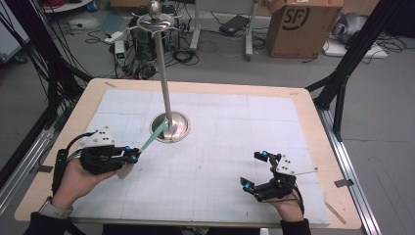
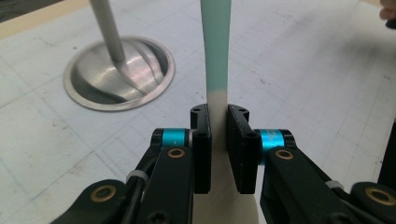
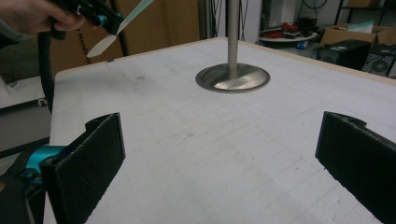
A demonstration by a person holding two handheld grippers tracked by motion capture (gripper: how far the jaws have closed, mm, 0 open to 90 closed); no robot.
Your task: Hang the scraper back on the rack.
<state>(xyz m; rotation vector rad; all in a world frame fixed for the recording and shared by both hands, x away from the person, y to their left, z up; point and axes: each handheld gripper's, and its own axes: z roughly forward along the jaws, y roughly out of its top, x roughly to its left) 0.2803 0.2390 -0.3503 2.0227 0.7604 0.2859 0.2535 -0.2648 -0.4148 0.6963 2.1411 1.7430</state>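
Observation:
A flat utensil with a teal handle (image 1: 155, 135) and a cream end is clamped in my left gripper (image 1: 132, 155) at the table's left. In the left gripper view both pads (image 2: 201, 140) press on the utensil (image 2: 216, 51), which points up and away past the metal stand's round base (image 2: 119, 74). The right gripper view shows the same utensil (image 3: 122, 23) held up at top left. My right gripper (image 1: 254, 171) rests at the front right with its jaws wide apart and nothing between them. The stand (image 1: 165, 93) rises from its base to a hanger top.
A white grid mat (image 1: 220, 147) covers the wooden table (image 1: 313, 117). The stand's base (image 3: 232, 77) lies ahead of the right gripper. Cables, a cardboard box (image 1: 301, 27) and black frame legs stand on the floor beyond the table.

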